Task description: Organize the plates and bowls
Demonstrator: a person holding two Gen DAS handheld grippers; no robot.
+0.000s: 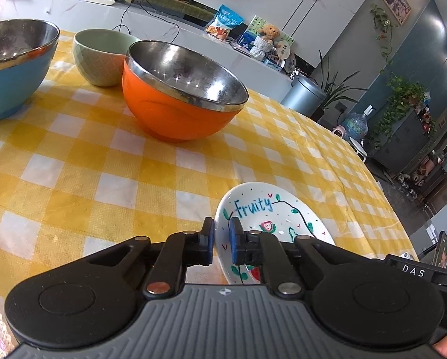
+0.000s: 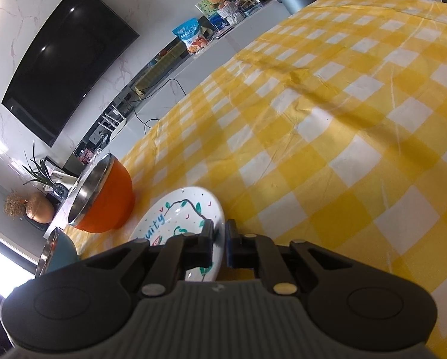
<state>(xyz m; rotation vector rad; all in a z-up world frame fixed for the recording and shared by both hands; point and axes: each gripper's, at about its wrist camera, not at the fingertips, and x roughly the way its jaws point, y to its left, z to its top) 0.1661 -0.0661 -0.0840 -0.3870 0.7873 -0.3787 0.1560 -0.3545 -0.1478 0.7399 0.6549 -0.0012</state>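
You had both the left gripper [image 1: 222, 240] and right gripper [image 2: 220, 243] clamped on the painted plate's [image 1: 265, 209] rim, near the orange bowl [image 1: 178, 101].

Yellow-and-white check cloth [image 1: 109, 179]; orange bowl [image 1: 175, 113] w/ steel lining; blue bowl [image 1: 11, 83], same lining; pale green bowl [image 1: 100, 59]; white plate [image 1: 271, 215] w/ blue lettering, green vines, red fruit.

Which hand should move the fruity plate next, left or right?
Probably either: both the left gripper and the right gripper are pinching the plate's rim from opposite sides. The left faces the orange bowl, so it could lead.
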